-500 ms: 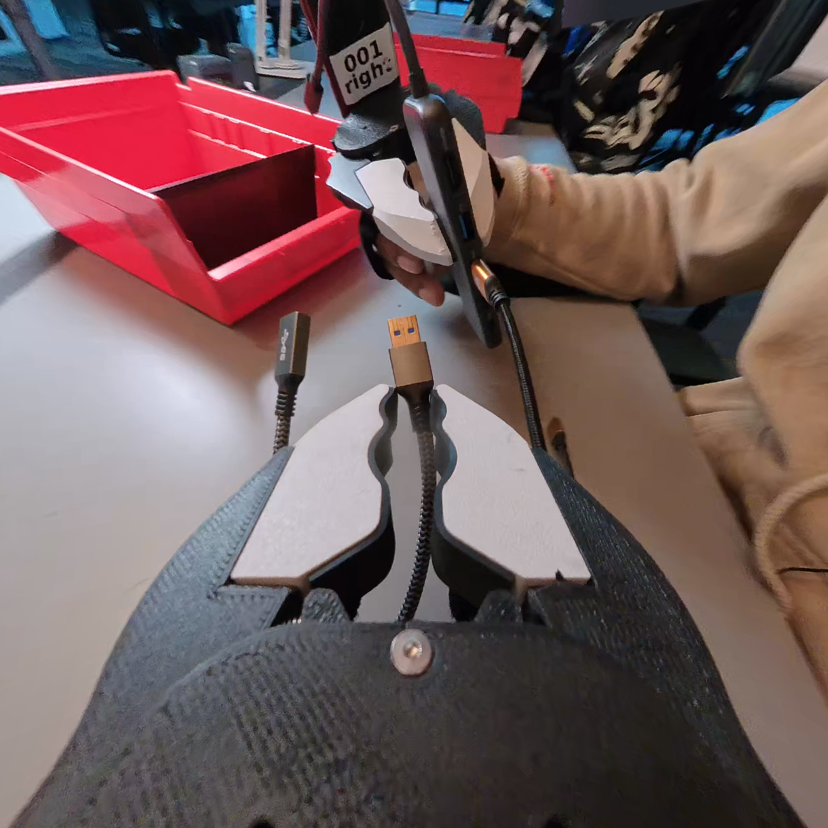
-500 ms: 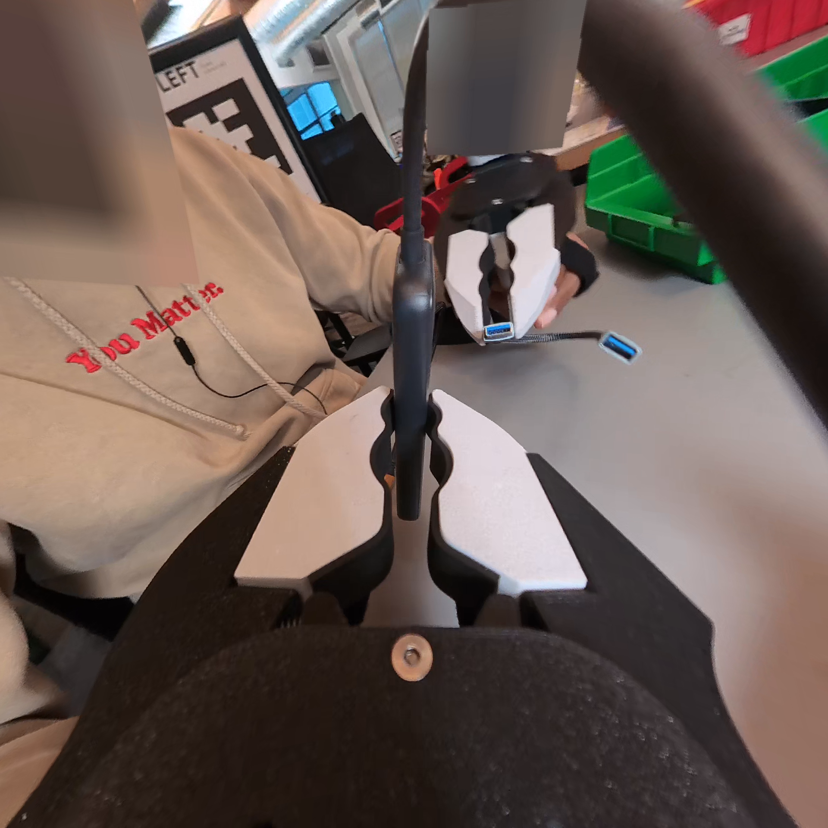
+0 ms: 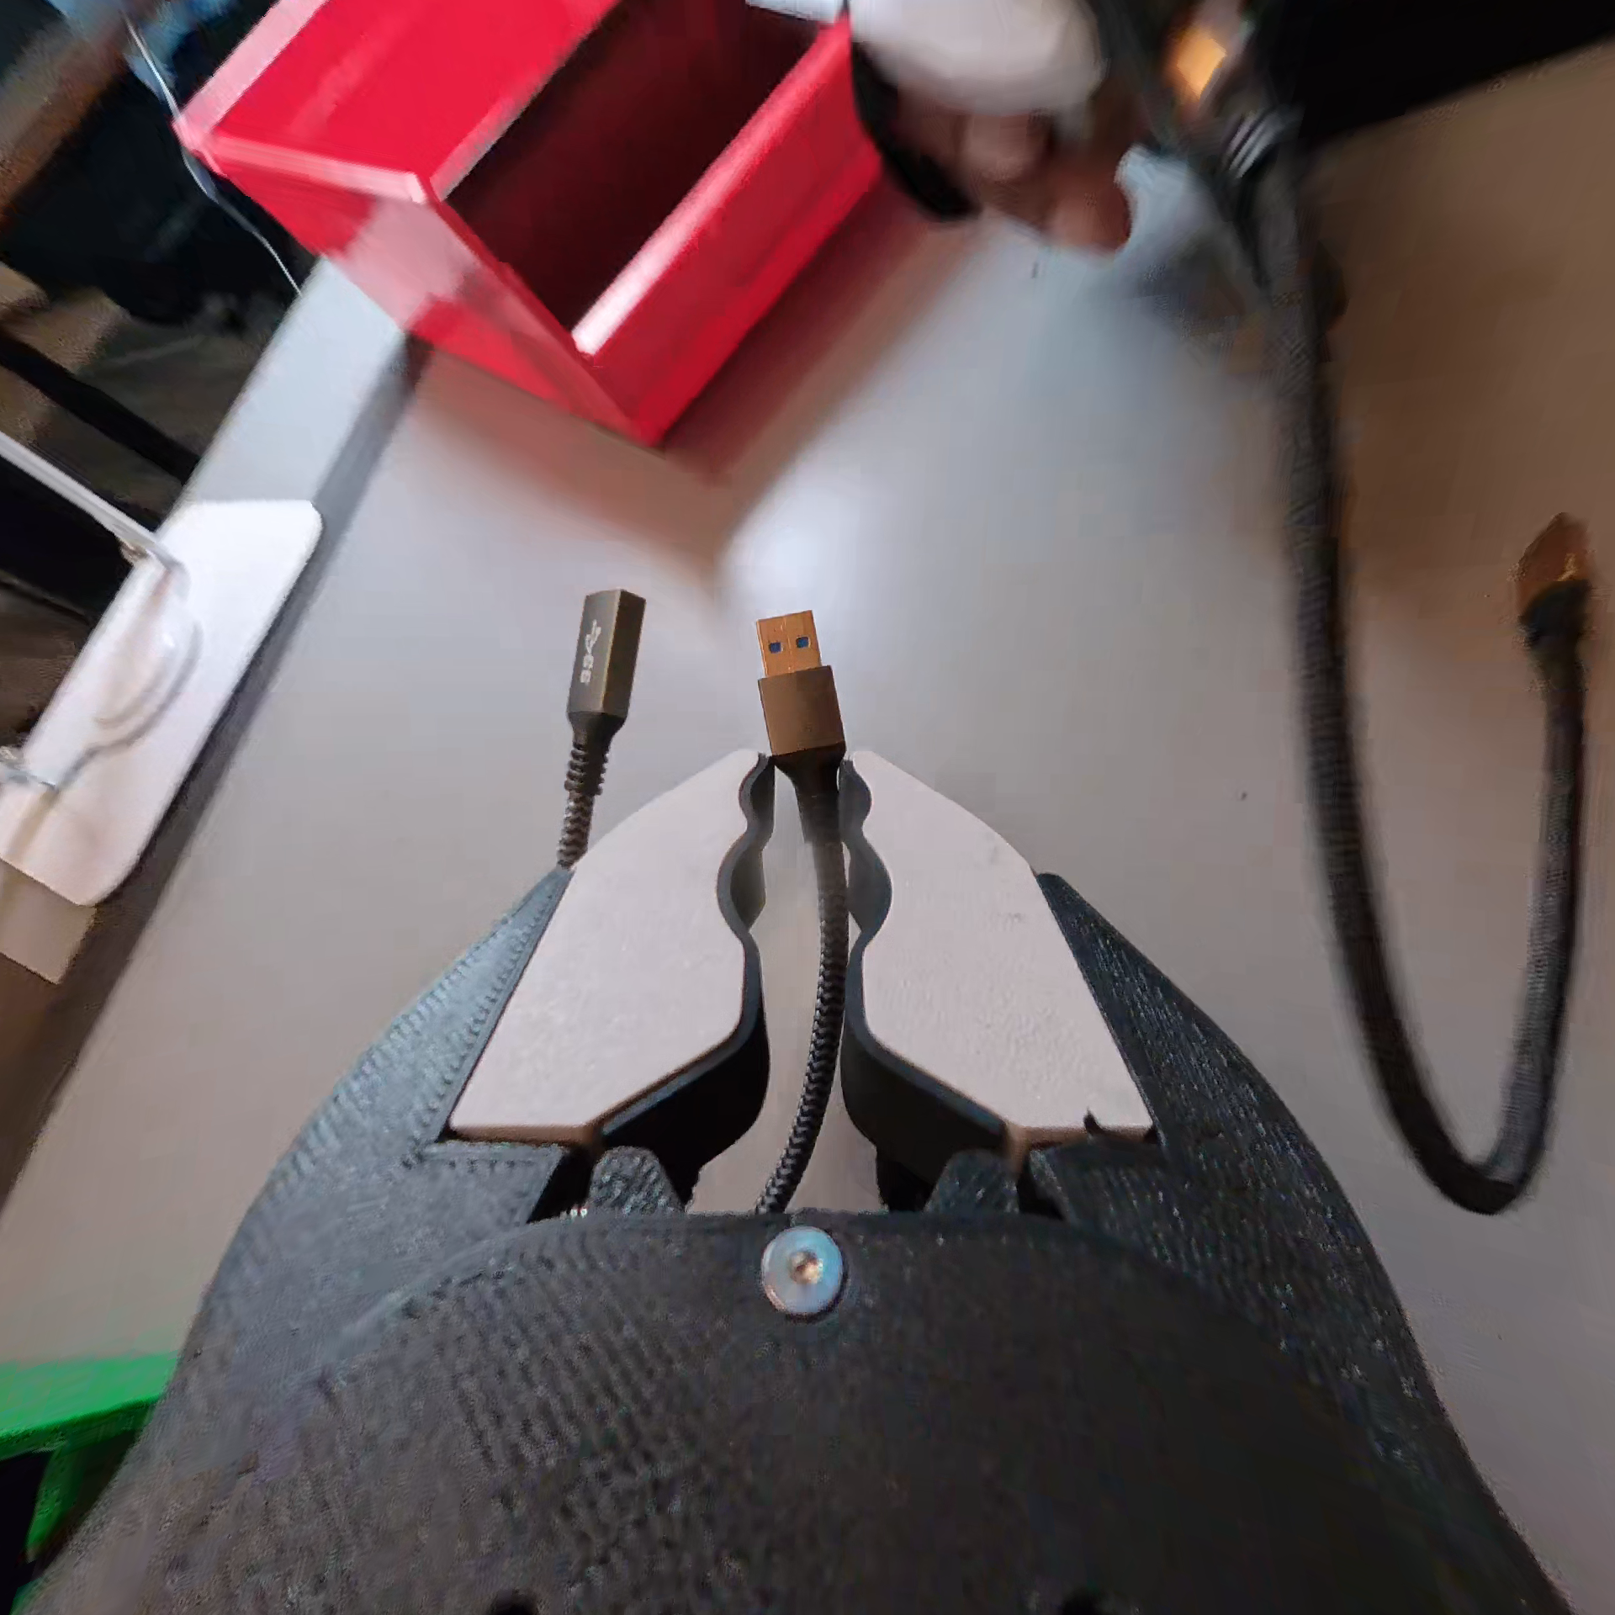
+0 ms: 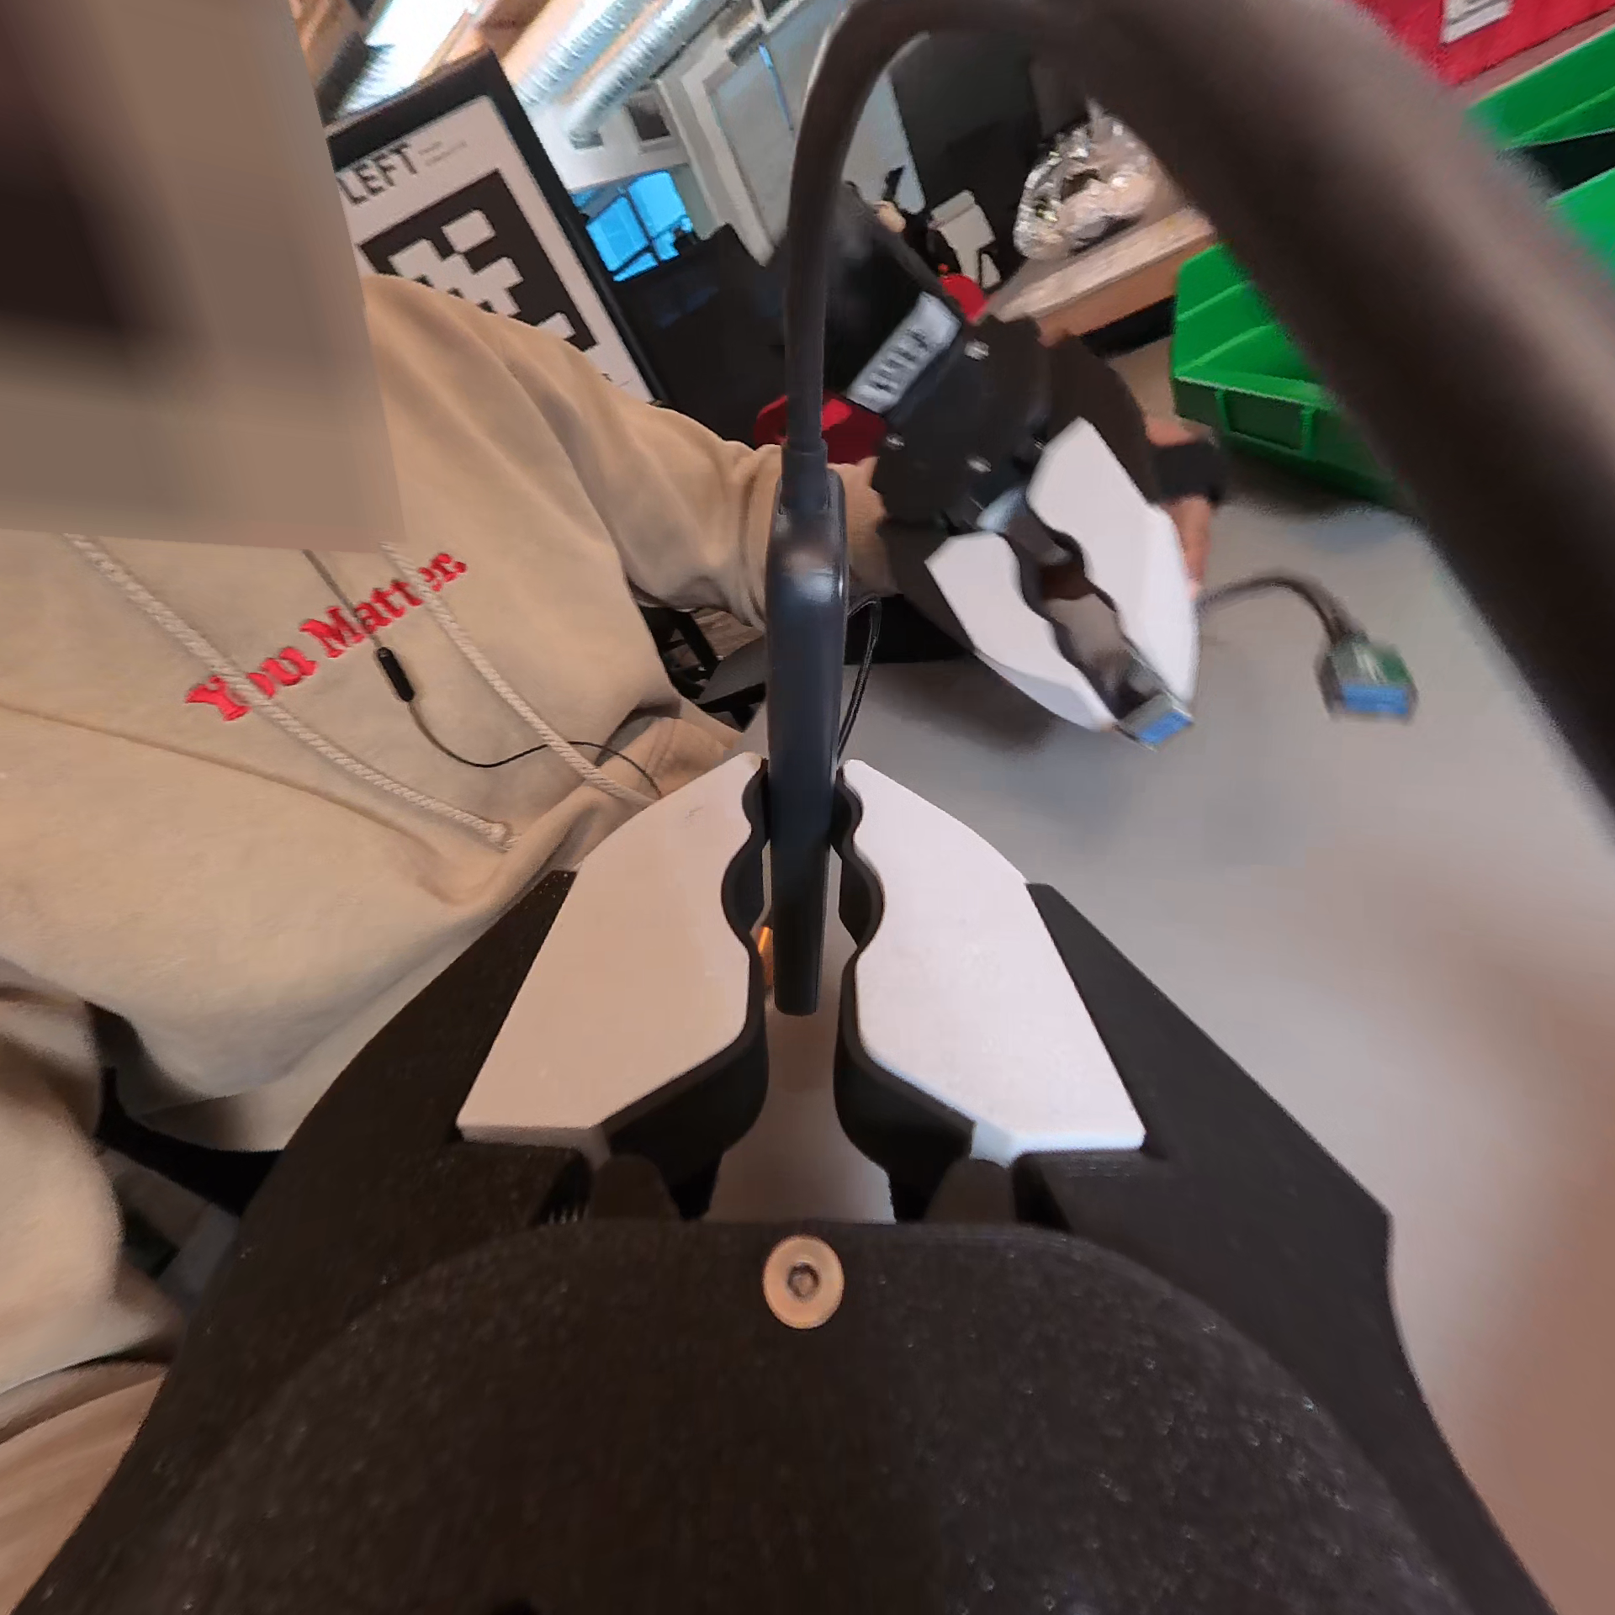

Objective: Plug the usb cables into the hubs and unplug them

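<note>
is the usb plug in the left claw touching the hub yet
Apart. Right wrist view shows bare table between the plug in the left claw and the hub.

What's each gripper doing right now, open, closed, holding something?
Left gripper: closed on the USB cable, just behind its plug.
Right gripper: closed on the dark hub.

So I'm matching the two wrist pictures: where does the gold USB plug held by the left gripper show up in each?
Left wrist view: the USB plug is at centre, sticking out past the left gripper fingertips.
Right wrist view: the same plug sits right of centre, at the tip of the far gripper.
Shared landmark: the grey female connector dangling beside it.
</note>
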`<state>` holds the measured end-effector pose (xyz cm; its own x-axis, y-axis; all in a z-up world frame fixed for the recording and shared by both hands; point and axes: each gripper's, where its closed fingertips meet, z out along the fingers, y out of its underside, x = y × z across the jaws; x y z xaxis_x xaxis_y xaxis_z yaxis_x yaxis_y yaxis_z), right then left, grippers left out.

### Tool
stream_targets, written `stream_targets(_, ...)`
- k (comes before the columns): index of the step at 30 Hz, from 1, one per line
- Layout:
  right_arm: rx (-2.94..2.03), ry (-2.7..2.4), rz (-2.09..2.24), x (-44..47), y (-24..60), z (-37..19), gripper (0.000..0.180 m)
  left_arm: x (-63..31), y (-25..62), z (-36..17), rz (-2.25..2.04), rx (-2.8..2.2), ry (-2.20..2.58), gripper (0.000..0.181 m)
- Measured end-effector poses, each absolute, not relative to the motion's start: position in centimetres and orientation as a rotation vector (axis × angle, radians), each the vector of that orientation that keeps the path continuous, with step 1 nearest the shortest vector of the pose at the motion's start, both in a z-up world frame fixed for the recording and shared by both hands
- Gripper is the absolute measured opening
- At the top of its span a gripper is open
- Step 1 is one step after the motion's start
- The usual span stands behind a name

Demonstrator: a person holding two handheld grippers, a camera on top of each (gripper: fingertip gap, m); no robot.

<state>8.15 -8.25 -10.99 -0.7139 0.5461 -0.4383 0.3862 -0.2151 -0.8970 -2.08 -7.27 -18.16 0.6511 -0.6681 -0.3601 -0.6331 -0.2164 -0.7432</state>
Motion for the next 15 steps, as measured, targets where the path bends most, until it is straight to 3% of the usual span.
stream_targets(8, -1.071, -1.867, 2.152, 8.9, -8.3, -10.1, 0.012, -2.5, -8.0, -21.6, -0.252, -2.161, 0.96, 0.014)
stream_targets(15, -1.102, -1.886, 2.124, 8.6, -8.3, -10.6, 0.012, -5.8, -6.2, -19.2, -0.406, -2.195, 0.741, 0.022)
